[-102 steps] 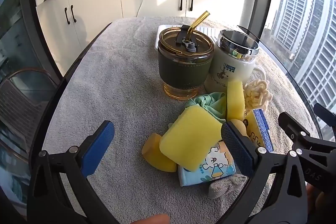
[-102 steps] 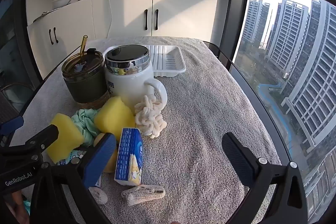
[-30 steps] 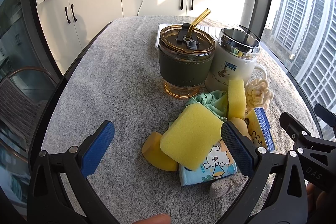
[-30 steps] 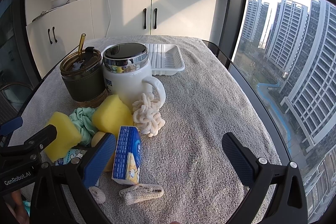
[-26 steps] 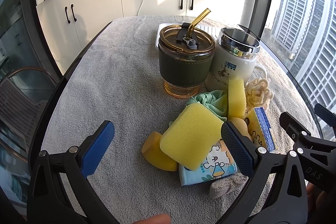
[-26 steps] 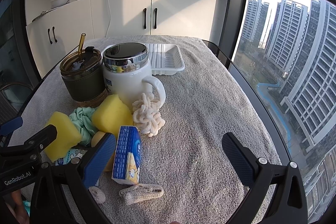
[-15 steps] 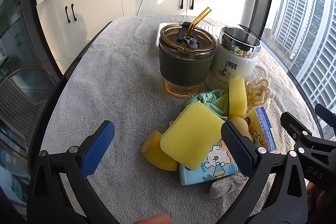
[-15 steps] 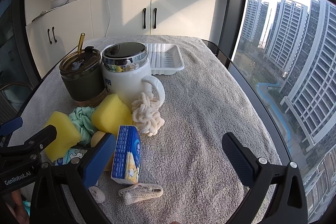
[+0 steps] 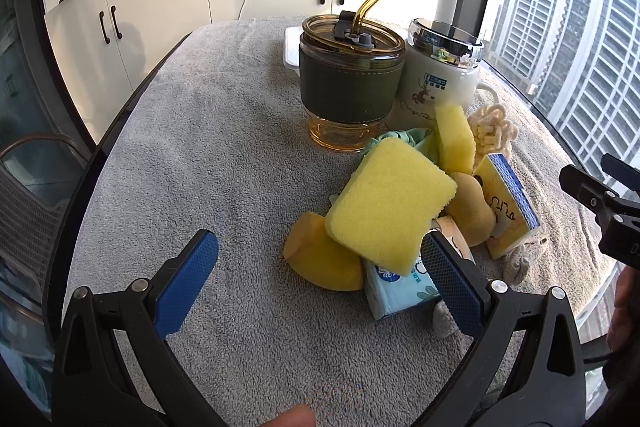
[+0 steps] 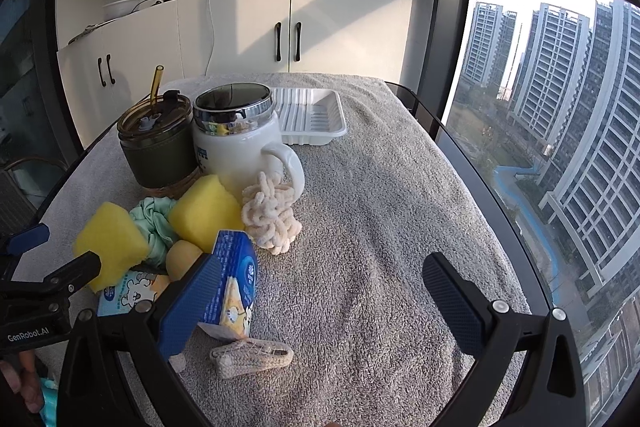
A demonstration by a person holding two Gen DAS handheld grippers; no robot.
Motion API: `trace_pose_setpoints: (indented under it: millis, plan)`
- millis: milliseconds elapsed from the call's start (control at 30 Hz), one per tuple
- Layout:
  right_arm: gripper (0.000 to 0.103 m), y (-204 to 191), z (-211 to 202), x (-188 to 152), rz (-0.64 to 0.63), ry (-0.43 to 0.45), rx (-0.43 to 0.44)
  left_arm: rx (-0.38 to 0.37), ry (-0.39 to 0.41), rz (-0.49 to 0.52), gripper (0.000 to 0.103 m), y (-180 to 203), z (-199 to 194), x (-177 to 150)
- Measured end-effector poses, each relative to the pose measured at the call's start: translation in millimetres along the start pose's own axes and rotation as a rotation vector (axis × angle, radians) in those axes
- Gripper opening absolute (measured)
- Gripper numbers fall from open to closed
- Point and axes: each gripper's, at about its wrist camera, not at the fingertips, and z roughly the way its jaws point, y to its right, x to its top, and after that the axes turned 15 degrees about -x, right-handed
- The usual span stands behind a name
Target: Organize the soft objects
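Observation:
A heap of soft things lies on the grey towel. In the left wrist view a big yellow sponge (image 9: 390,201) lies on top, with an orange sponge wedge (image 9: 320,259), a tissue pack (image 9: 400,287), a second yellow sponge (image 9: 454,139), a green cloth (image 9: 416,143), a cream rope knot (image 9: 494,131) and a blue-edged pack (image 9: 506,207). My left gripper (image 9: 318,283) is open, low over the heap's near left side. My right gripper (image 10: 320,297) is open and empty; its left finger is beside the blue pack (image 10: 234,283). A woven grey piece (image 10: 250,357) lies near it.
A dark green tumbler with a straw (image 9: 350,79) and a white lidded mug (image 10: 240,143) stand right behind the heap. A white ribbed tray (image 10: 310,115) lies at the table's far end. The table's dark rim (image 10: 460,147) runs along the window side. White cabinets stand behind.
Both grippers have crept slightly forward and down toward the heap. The objects have not moved and both grippers stay open.

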Motion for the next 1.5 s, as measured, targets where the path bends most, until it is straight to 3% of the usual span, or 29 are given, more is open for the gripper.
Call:
trace_pose_setpoints:
  millis: [167,367,467,567,733,833,933,1167,1500]
  plan:
    - [0.103,3,5,-18,-0.028,-0.047,0.047,-0.068,-0.046,-0.025,0.103,-19,-9,-28]
    - [0.103,-15,-1,-39,-0.054,-0.097,0.216,-0.171,-0.084,0.054,0.103,-3,-15,-52]
    - [0.097,-32,8,-47,-0.134,-0.121,0.191,-0.200,-0.125,0.066,0.101,4,-5,-60]
    - [0.090,-35,26,-52,-0.128,-0.183,0.203,-0.243,-0.121,0.065,0.100,9,-4,-62]
    - [0.085,-34,35,-54,-0.127,-0.193,0.231,-0.252,-0.129,0.120,0.098,27,2,-58]
    - [0.077,-33,33,-54,-0.143,-0.173,0.255,-0.272,-0.150,0.132,0.089,34,8,-61]
    - [0.061,-34,30,-54,-0.175,-0.152,0.268,-0.279,-0.148,0.125,0.088,37,7,-60]
    - [0.057,-36,23,-60,-0.210,-0.112,0.287,-0.267,-0.147,0.131,0.088,46,14,-53]
    - [0.057,-15,23,-58,-0.148,-0.077,0.253,-0.223,-0.150,0.100,0.087,56,32,-41]
